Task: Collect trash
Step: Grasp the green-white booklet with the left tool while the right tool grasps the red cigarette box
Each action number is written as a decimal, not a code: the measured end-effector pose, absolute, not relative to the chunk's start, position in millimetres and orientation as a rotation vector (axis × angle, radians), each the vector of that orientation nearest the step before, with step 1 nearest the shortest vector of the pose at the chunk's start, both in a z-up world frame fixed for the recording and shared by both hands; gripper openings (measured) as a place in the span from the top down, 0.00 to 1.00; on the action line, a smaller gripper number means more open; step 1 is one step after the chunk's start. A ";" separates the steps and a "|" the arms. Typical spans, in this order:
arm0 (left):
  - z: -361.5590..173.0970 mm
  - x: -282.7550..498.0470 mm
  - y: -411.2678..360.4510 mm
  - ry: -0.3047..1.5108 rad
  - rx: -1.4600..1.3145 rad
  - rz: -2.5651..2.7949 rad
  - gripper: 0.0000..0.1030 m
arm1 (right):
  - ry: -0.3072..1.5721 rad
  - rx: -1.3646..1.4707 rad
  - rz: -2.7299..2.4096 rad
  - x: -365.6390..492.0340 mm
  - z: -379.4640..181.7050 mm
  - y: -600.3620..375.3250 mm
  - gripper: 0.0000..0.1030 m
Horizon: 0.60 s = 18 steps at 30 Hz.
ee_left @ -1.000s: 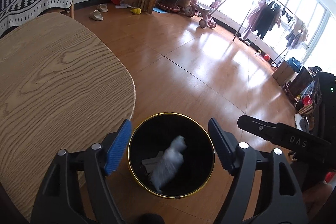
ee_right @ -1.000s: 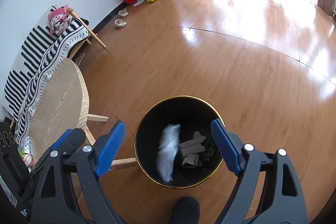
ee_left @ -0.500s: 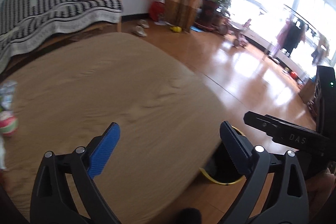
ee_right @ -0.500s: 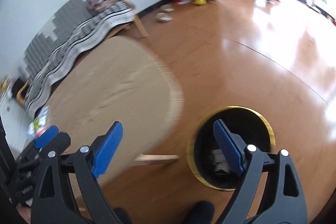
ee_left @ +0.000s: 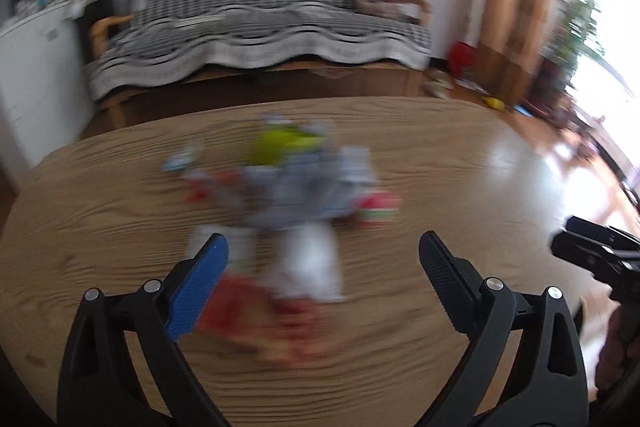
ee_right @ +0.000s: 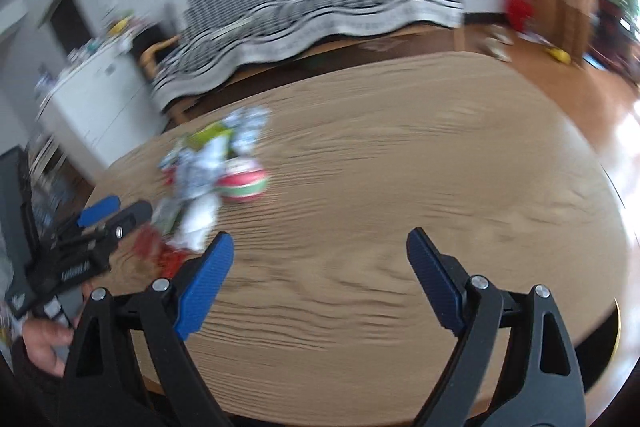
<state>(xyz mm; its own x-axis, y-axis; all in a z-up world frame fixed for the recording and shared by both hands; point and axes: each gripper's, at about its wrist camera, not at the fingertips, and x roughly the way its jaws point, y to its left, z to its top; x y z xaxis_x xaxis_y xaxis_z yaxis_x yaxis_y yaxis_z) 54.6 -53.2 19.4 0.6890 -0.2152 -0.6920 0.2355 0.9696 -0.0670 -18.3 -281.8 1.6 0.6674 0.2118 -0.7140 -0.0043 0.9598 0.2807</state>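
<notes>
Wooden tabletop (ee_left: pixel 420 155) carries blurred trash pile (ee_left: pixel 288 187), orientation unreadable; left gripper (ee_left: pixel 323 255) and right gripper (ee_right: pixel 320 253) both spread wide, empty.

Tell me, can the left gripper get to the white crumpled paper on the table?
Probably yes. The left gripper is open and empty, and the white crumpled paper lies right ahead between its fingers on the table. Nothing stands in between, though the blur hides whether it touches yet.

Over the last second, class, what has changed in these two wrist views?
Both views swung from the bin to the table and its trash pile. The left gripper, jaws just opening, and right gripper hold nothing. The white wad dropped earlier is out of view.
</notes>
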 end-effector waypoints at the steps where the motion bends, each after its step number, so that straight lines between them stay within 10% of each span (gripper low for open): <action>1: 19.3 57.8 -38.7 0.777 0.012 -0.229 0.09 | 0.840 0.251 0.149 -14.7 0.1 -267.6 0.17; 18: -13.0 73.0 95.3 0.872 -0.110 -0.067 0.09 | 0.945 -0.147 0.464 47.0 -67.5 -65.8 0.17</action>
